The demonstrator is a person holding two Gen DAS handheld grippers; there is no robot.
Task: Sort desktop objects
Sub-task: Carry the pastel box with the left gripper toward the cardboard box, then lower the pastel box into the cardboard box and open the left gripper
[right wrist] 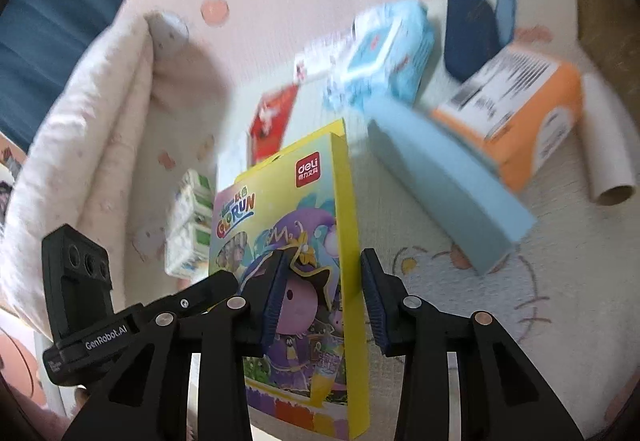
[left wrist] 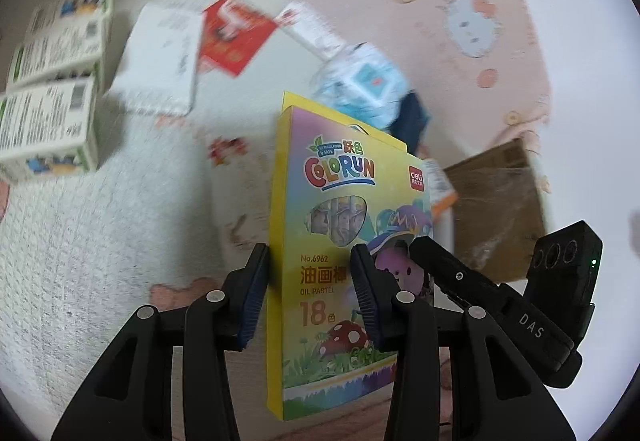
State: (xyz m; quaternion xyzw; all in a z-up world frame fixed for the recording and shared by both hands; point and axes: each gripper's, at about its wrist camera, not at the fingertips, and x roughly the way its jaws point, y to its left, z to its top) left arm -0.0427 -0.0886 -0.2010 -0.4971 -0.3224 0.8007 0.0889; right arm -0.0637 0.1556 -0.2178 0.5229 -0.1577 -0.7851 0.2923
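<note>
A yellow Colorun oil pastel box [left wrist: 332,241] is held up above a pink patterned blanket. My left gripper [left wrist: 310,269] has its two blue-padded fingers on either side of the box's left part and is shut on it. In the right wrist view the same box [right wrist: 304,249] sits between the fingers of my right gripper [right wrist: 322,281], which is shut on its right edge. The other gripper's black body shows at the side of each view.
Green-and-white cartons [left wrist: 52,81], a white box [left wrist: 160,57], a red card [left wrist: 232,33], a blue tissue pack [left wrist: 360,81] and a brown cardboard box [left wrist: 496,201] lie on the blanket. An orange box [right wrist: 516,113], a light blue box [right wrist: 448,181] and a paper tube [right wrist: 604,141] lie right.
</note>
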